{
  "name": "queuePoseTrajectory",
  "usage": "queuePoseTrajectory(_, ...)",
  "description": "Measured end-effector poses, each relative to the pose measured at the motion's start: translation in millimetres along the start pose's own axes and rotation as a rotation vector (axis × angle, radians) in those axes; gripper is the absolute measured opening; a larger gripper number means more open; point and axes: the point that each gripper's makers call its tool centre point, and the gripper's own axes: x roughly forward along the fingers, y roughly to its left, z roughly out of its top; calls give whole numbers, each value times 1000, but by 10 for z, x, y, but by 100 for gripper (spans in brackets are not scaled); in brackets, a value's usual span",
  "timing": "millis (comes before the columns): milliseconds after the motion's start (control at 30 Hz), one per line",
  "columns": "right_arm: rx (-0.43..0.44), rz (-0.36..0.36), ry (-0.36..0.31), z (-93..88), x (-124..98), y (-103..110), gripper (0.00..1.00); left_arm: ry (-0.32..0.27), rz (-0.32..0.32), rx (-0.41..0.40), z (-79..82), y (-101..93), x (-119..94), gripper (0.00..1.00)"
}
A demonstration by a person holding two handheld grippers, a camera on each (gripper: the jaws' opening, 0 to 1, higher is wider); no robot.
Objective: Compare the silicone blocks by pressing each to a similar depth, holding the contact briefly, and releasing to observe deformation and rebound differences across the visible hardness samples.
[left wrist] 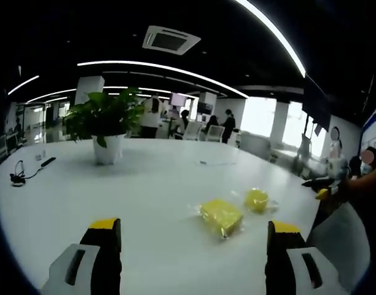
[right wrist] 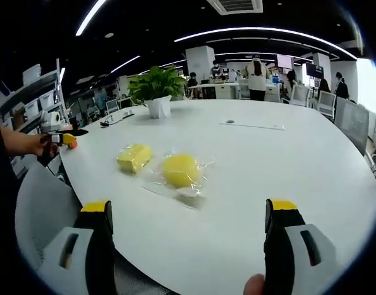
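Observation:
Two yellow silicone samples in clear wrap lie on the white table (left wrist: pixel 145 184). In the left gripper view the rectangular block (left wrist: pixel 221 216) lies ahead and to the right, the round block (left wrist: pixel 257 200) just beyond it. My left gripper (left wrist: pixel 194 239) is open, jaws wide apart, low over the table and short of the rectangular block. In the right gripper view the round block (right wrist: pixel 180 170) is centre, the rectangular block (right wrist: pixel 134 157) to its left. My right gripper (right wrist: pixel 188 224) is open, near the table's (right wrist: pixel 286 184) edge, short of the round block. The left gripper (right wrist: pixel 64 140) shows at far left.
A potted plant (left wrist: pixel 106 126) in a white pot stands at the table's middle, also seen as the plant (right wrist: pixel 156 91). A black cable and device (left wrist: pixel 28 172) lie at the table's far side. Grey chairs (right wrist: pixel 40 209) stand by the near edge. People stand in the office behind.

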Motion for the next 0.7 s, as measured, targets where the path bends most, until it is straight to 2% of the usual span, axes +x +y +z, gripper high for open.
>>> queuePoseTrajectory(100, 10, 17, -22, 37, 12, 42, 96, 15, -1, 2, -35, -2, 3, 100)
queuePoseTrajectory(233, 14, 21, 12, -58, 28, 102, 96, 20, 8, -9, -60, 19, 10, 100)
queuePoseTrajectory(333, -7, 8, -11, -26, 17, 118, 96, 18, -3, -24, -50, -34, 0, 100)
queuePoseTrajectory(433, 22, 13, -11, -55, 23, 146, 96, 41, -22, -7, -116, -89, -12, 100)
queuePoseTrajectory(533, 37, 15, -11, -78, 22, 193, 96, 37, -16, 4, -127, -62, -23, 100)
queuePoseTrajectory(600, 23, 11, -6, -76, 34, 219, 96, 20, -13, -18, -100, -29, -25, 100)
queuePoseTrajectory(667, 20, 0, -2, -71, 64, 192, 96, 4, 9, -29, -70, 32, -12, 100)
queuePoseTrajectory(700, 25, 0, -1, -53, 69, 192, 96, 14, 36, -33, -89, 81, -1, 100)
